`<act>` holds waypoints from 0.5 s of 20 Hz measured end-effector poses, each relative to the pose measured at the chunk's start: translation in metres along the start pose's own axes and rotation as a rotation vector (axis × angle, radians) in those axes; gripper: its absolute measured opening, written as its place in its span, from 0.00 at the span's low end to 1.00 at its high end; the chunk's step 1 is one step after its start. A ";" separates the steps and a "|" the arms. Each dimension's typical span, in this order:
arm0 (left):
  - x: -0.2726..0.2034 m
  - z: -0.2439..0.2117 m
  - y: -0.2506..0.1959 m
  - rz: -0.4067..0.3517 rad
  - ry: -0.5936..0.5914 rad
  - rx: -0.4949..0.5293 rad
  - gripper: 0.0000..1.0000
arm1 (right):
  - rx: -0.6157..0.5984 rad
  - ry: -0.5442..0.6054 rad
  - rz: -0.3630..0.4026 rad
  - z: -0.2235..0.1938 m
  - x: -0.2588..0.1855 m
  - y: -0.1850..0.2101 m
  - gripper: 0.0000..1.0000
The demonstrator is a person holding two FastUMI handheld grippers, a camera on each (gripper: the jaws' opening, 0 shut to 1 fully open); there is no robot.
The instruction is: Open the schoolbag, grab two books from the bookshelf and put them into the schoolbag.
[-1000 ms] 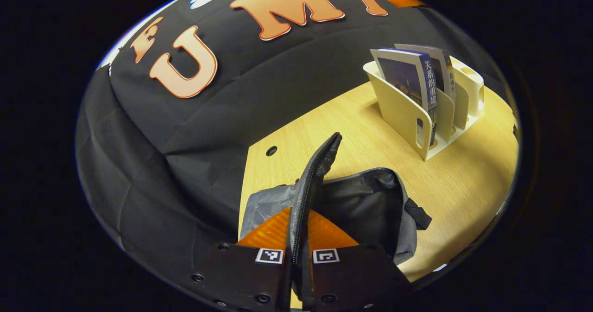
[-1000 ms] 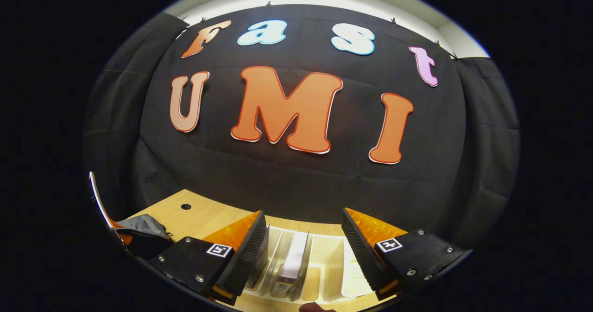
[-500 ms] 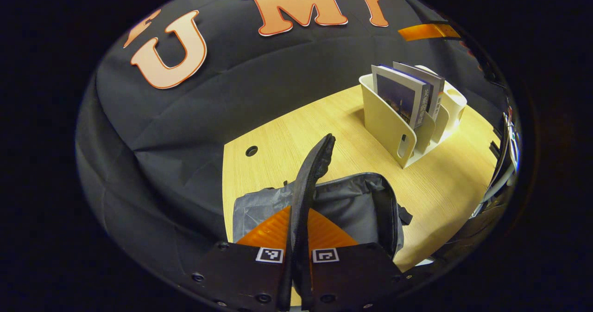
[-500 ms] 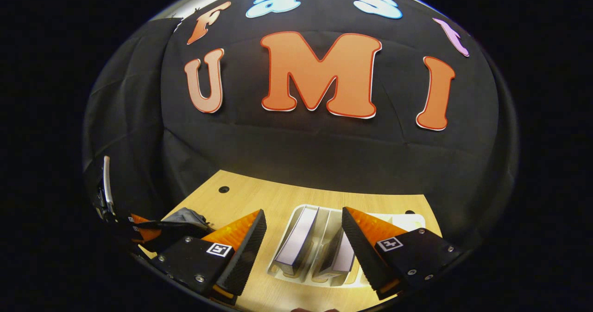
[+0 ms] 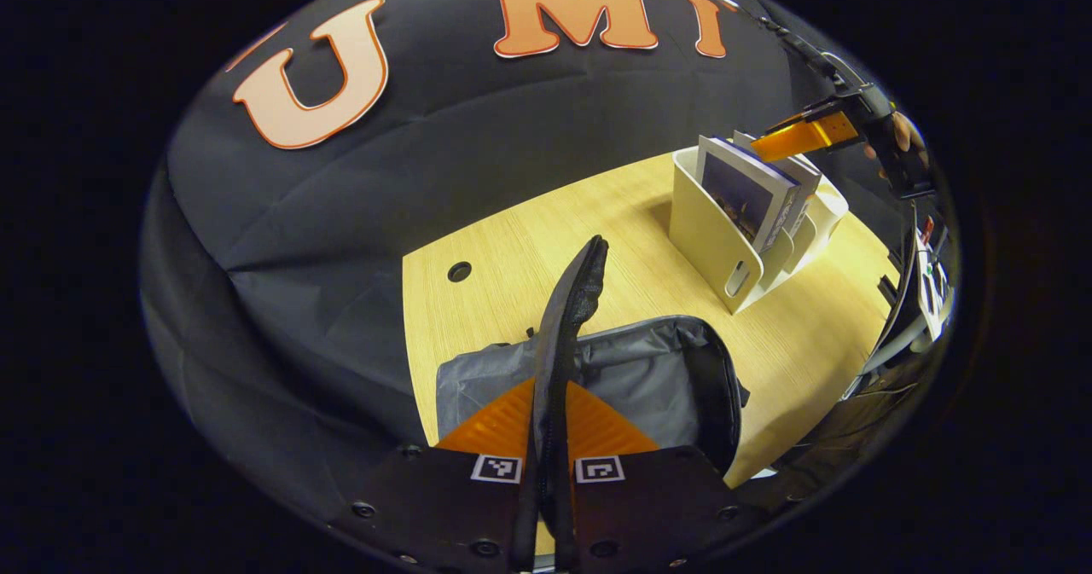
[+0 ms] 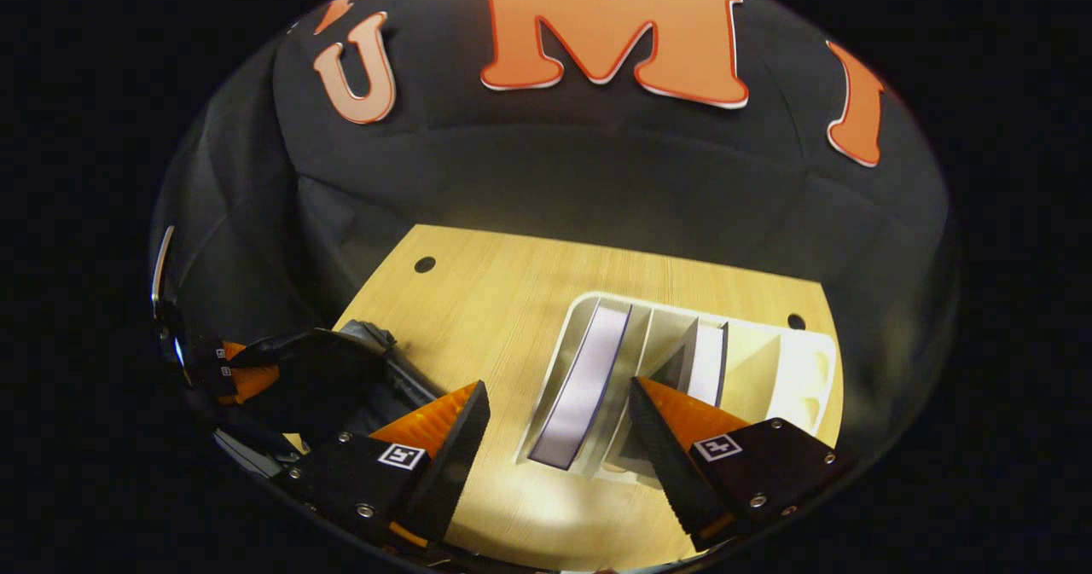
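The light wooden desk (image 5: 512,250) carries everything, its far edge meeting the black cloth wall. A round cable hole (image 5: 459,271) sits near its far left corner.

The dark grey fabric schoolbag (image 5: 648,369) lies open by the desk's near edge, its pale lining showing. Its black zippered flap (image 5: 573,310) stands upright, and the left gripper (image 5: 549,463) pinches that flap, both fingers pressed against it from either side.

The cream plastic bookshelf (image 5: 717,224), a slotted desktop rack, stands toward the desk's far right corner, well apart from the schoolbag. 2 books lean in its slots: a dark-covered book with a blue spine (image 5: 751,194) in the slot nearest the bag, and a pale-covered book (image 5: 798,177) in the next slot.

In the right gripper view the right gripper (image 6: 554,455) hangs above the bookshelf (image 6: 802,369), fingers spread wide, with the white page edges of the first book (image 6: 584,386) between them and the second book (image 6: 706,352) just past its right finger. It touches neither.
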State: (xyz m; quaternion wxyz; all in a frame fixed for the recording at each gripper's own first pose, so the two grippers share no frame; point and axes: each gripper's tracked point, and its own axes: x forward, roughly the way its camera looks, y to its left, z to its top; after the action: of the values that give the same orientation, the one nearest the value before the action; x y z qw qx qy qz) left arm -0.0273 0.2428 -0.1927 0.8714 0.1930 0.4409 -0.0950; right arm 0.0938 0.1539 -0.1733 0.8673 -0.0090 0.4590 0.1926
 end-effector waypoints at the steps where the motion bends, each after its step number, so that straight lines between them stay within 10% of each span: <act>1: 0.000 0.001 0.001 -0.002 0.010 0.003 0.09 | 0.014 0.022 -0.011 0.001 0.005 -0.002 0.98; 10: 0.000 0.005 0.010 -0.033 0.081 0.041 0.09 | 0.166 0.259 -0.019 -0.010 0.054 -0.008 0.88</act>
State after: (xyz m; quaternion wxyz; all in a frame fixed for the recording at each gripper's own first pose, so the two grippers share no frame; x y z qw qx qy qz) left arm -0.0198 0.2494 -0.1875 0.8470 0.2069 0.4770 -0.1105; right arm 0.1153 0.1619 -0.2235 0.8005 0.0334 0.5810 0.1429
